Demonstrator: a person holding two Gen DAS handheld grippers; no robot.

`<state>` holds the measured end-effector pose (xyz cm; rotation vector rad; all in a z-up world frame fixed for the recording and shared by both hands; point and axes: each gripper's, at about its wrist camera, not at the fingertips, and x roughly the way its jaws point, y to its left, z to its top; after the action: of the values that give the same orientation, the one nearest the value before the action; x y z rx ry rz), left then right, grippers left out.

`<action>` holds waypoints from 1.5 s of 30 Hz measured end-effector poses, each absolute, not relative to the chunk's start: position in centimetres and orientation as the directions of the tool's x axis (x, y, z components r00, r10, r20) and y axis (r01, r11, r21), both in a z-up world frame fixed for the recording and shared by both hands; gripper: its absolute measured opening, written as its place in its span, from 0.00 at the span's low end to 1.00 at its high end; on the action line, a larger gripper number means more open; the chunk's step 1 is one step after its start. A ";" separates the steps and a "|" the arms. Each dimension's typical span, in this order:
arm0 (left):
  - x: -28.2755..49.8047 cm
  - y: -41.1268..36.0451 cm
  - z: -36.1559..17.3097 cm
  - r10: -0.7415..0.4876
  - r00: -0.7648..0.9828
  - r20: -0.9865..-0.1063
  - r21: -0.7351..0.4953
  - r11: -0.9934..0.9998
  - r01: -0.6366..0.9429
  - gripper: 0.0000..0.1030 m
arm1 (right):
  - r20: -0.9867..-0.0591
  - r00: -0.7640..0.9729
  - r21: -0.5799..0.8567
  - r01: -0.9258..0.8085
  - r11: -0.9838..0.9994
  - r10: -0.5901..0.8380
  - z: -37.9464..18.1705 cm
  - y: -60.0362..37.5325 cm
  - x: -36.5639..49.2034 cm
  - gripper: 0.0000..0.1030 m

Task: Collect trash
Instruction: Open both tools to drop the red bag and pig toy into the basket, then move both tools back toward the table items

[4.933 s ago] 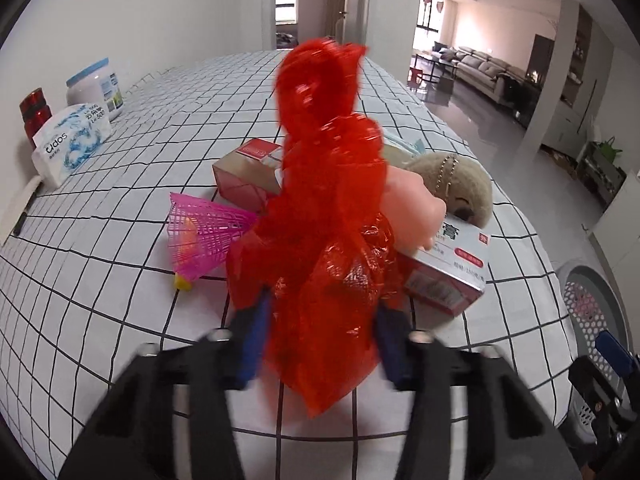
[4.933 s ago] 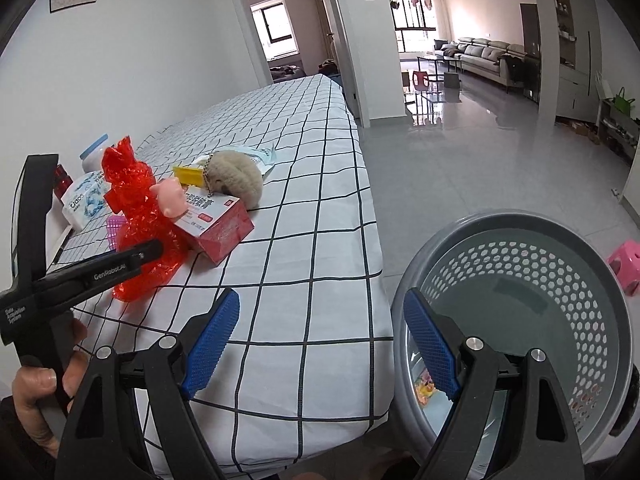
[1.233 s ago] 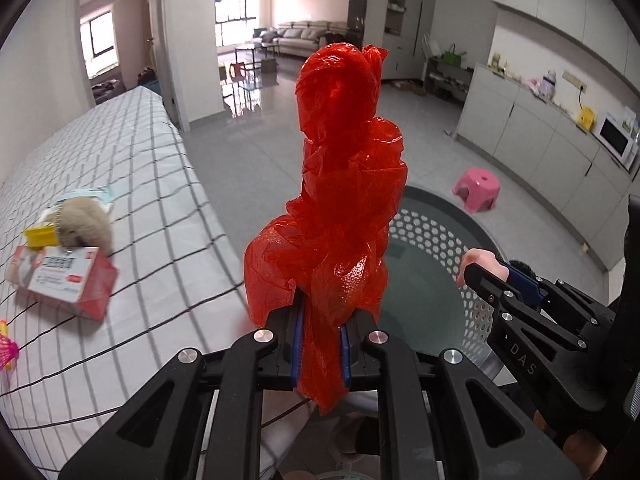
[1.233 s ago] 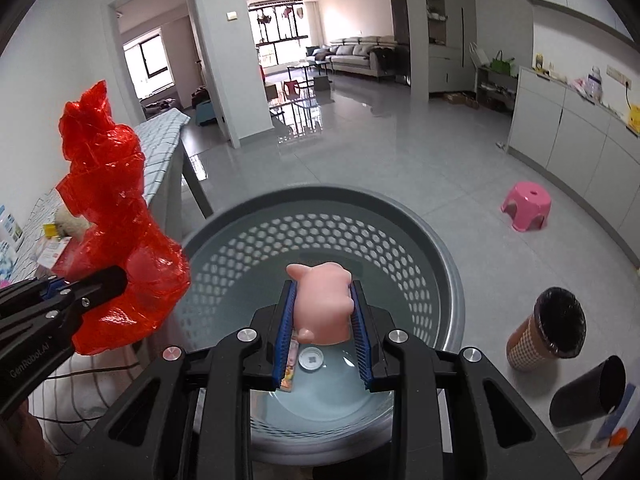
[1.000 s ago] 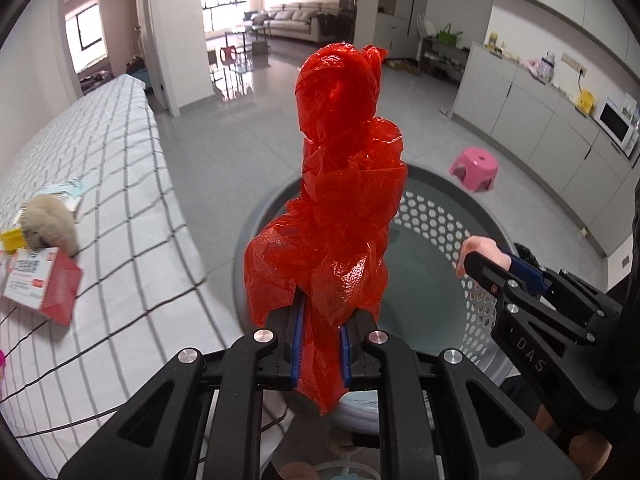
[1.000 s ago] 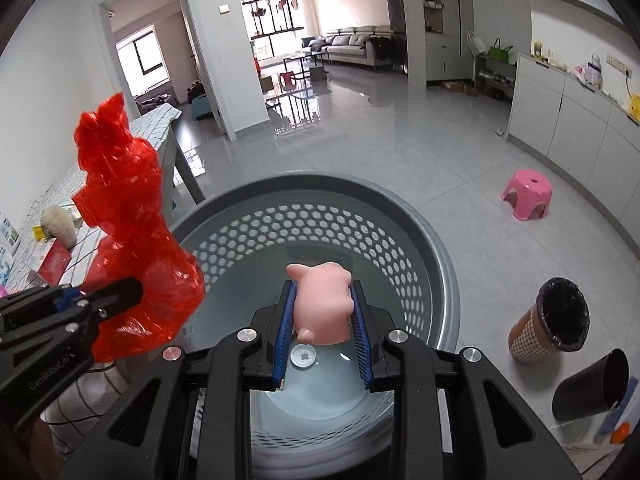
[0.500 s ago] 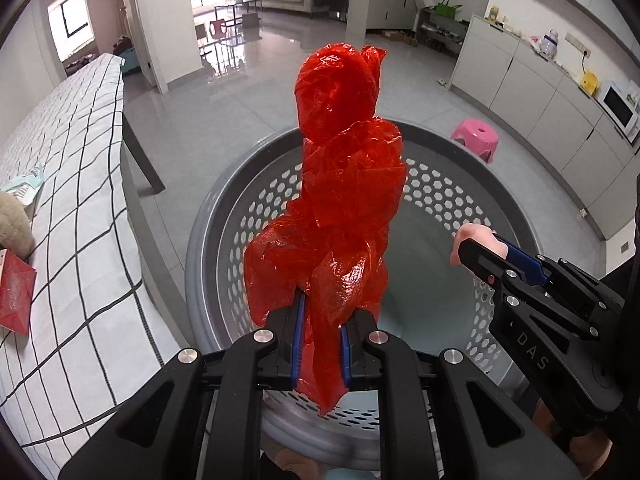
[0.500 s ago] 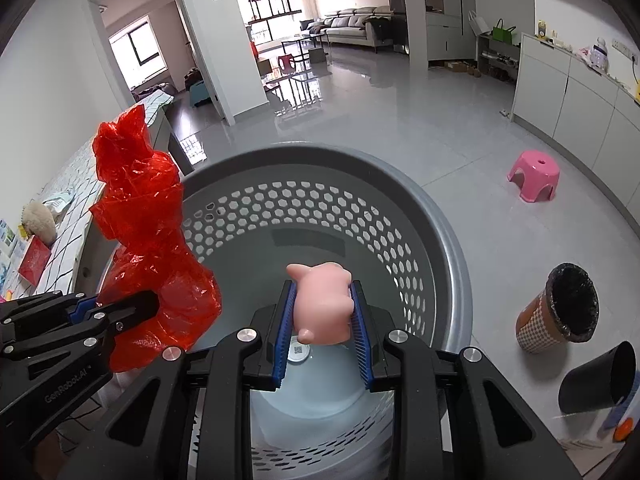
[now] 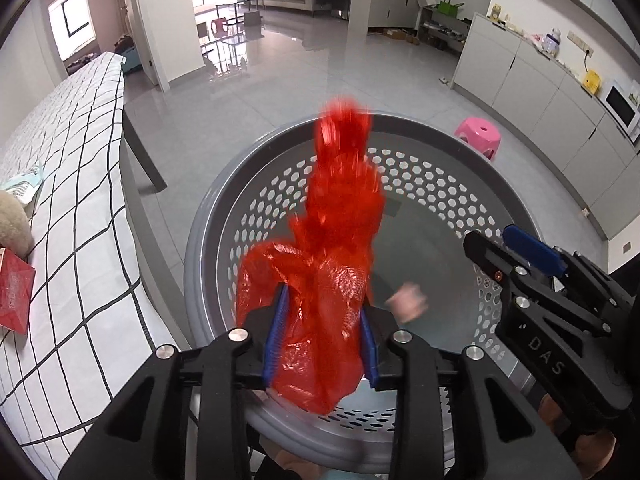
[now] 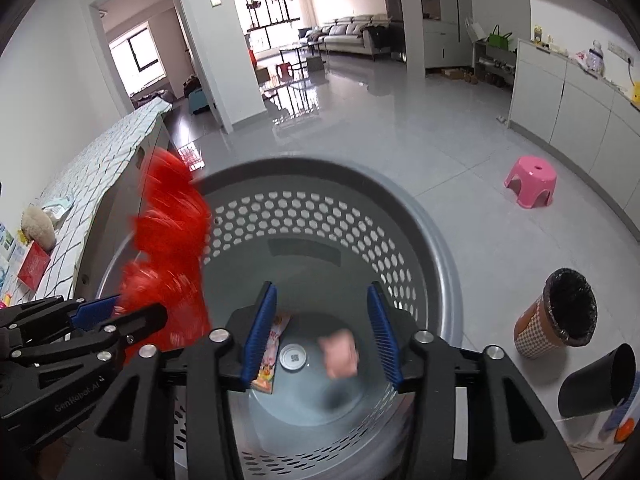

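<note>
The left tongs (image 9: 323,338) stood spread, the blurred red bag (image 9: 328,280) loose between their pads over the basket (image 9: 224,216). The right tongs (image 10: 322,336) were released too, with a blurred pink toy (image 10: 340,354) below them inside the basket (image 10: 432,256), beside a wrapper (image 10: 269,360) and a round label on its floor. Left of the basket ran the checked table (image 9: 76,184), bearing a plush (image 9: 12,224) and a red box (image 9: 14,296). A pink stool (image 10: 531,182) and two bins (image 10: 560,312) stood on the grey tiled floor.
</note>
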<state>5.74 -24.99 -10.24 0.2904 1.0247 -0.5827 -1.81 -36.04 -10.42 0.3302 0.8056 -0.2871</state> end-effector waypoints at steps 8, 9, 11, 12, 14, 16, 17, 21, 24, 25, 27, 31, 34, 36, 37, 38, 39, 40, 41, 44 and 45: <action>5.3 -24.8 -10.1 -0.317 0.394 -0.863 -0.038 0.817 0.575 0.48 | -0.745 0.655 0.180 0.380 0.907 -0.126 -10.5 -36.2 -1.9 0.45; 5.5 -24.7 -10.1 -0.317 0.398 -0.861 -0.036 0.818 0.575 0.48 | -0.745 0.655 0.181 0.380 0.907 -0.126 -10.6 -36.2 -1.9 0.45; 5.4 -24.7 -10.0 -0.317 0.399 -0.860 -0.034 0.817 0.575 0.48 | -0.744 0.656 0.182 0.381 0.906 -0.126 -10.6 -36.4 -1.9 0.45; 5.4 -24.7 -10.0 -0.317 0.398 -0.861 -0.035 0.817 0.575 0.48 | -0.744 0.657 0.183 0.382 0.906 -0.126 -10.6 -36.4 -1.9 0.45; 5.2 -24.7 -10.0 -0.315 0.397 -0.862 -0.034 0.818 0.574 0.48 | -0.743 0.658 0.184 0.382 0.906 -0.126 -10.6 -36.4 -2.0 0.45; 5.3 -24.7 -9.9 -0.313 0.397 -0.863 -0.034 0.819 0.573 0.48 | -0.743 0.658 0.185 0.383 0.905 -0.126 -10.7 -36.5 -2.0 0.45; 5.3 -24.7 -9.9 -0.313 0.396 -0.863 -0.034 0.819 0.573 0.48 | -0.743 0.657 0.185 0.383 0.905 -0.126 -10.7 -36.5 -2.0 0.45; 5.4 -24.7 -9.9 -0.313 0.396 -0.863 -0.034 0.819 0.573 0.48 | -0.743 0.658 0.185 0.383 0.905 -0.127 -10.6 -36.5 -2.0 0.45; 5.4 -24.6 -9.9 -0.313 0.398 -0.862 -0.033 0.819 0.573 0.49 | -0.744 0.657 0.187 0.385 0.904 -0.126 -10.8 -36.5 -2.1 0.45; 5.4 -24.6 -9.9 -0.313 0.399 -0.862 -0.033 0.819 0.573 0.49 | -0.744 0.656 0.187 0.386 0.903 -0.126 -10.8 -36.5 -2.1 0.45; 5.4 -24.5 -9.8 -0.313 0.401 -0.861 -0.031 0.819 0.573 0.50 | -0.744 0.656 0.188 0.387 0.903 -0.126 -10.8 -36.5 -2.1 0.45; 5.3 -24.3 -9.6 -0.314 0.403 -0.859 -0.031 0.819 0.573 0.50 | -0.743 0.658 0.190 0.386 0.902 -0.125 -10.9 -36.5 -2.3 0.45; 5.1 -24.1 -9.4 -0.317 0.408 -0.856 -0.031 0.821 0.571 0.52 | -0.740 0.661 0.192 0.387 0.902 -0.126 -10.7 -36.4 -2.4 0.48; 5.0 -24.0 -9.1 -0.319 0.417 -0.851 -0.031 0.823 0.567 0.54 | -0.737 0.663 0.191 0.386 0.902 -0.127 -10.5 -36.3 -2.6 0.48; 4.9 -23.9 -8.9 -0.320 0.421 -0.849 -0.030 0.824 0.565 0.55 | -0.736 0.665 0.190 0.385 0.903 -0.128 -10.4 -36.2 -2.7 0.48; 4.8 -23.8 -8.8 -0.321 0.424 -0.847 -0.030 0.825 0.564 0.55 | -0.735 0.665 0.190 0.385 0.903 -0.129 -10.3 -36.1 -2.7 0.49; 4.8 -23.7 -8.7 -0.321 0.427 -0.846 -0.029 0.826 0.563 0.55 | -0.734 0.667 0.189 0.384 0.904 -0.130 -10.1 -36.0 -2.8 0.49; 4.8 -23.5 -8.6 -0.320 0.431 -0.843 -0.027 0.827 0.561 0.56 | -0.731 0.669 0.189 0.384 0.904 -0.132 -10.0 -35.9 -2.9 0.50; 4.7 -23.4 -8.4 -0.320 0.435 -0.842 -0.026 0.829 0.559 0.57 | -0.728 0.672 0.187 0.384 0.904 -0.134 -9.8 -35.7 -3.0 0.51; 4.5 -22.8 -7.9 -0.325 0.447 -0.833 -0.031 0.835 0.550 0.63 | -0.720 0.680 0.182 0.381 0.907 -0.141 -9.2 -35.3 -3.2 0.54; 4.4 -22.5 -7.6 -0.327 0.455 -0.828 -0.031 0.838 0.545 0.64 | -0.715 0.684 0.181 0.378 0.908 -0.142 -9.0 -35.1 -3.3 0.56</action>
<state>4.43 -22.48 -7.60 0.2543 0.9576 -0.5449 -3.33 -35.14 -8.96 0.3295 0.7655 -0.2976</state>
